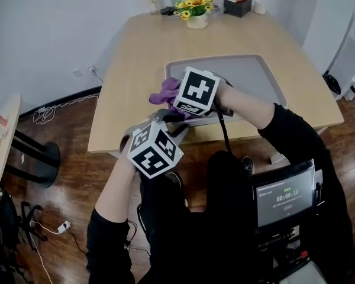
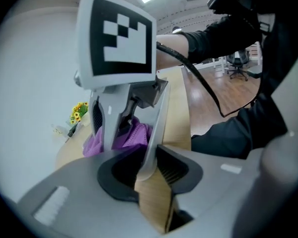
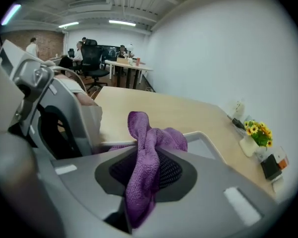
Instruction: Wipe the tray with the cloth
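Note:
A grey tray (image 1: 242, 76) lies on the near half of the wooden table (image 1: 142, 52). My left gripper (image 1: 165, 118) is at the tray's near left corner. Its jaws are shut on the tray's thin rim (image 2: 159, 118), which runs up between them in the left gripper view (image 2: 151, 165). My right gripper (image 1: 177, 101) hovers over that same corner, shut on a bunched purple cloth (image 1: 164, 92). The cloth (image 3: 146, 152) hangs through the jaws of the right gripper (image 3: 149, 170) above the tray's edge (image 3: 208, 145). The left gripper view shows the cloth (image 2: 134, 135) just beyond the rim.
A pot of yellow flowers (image 1: 195, 12), small boxes (image 1: 236, 2) and a cup stand at the table's far end. A cable runs from the right gripper across the table's near edge. A screen device (image 1: 284, 195) hangs at my chest. Wooden floor surrounds the table.

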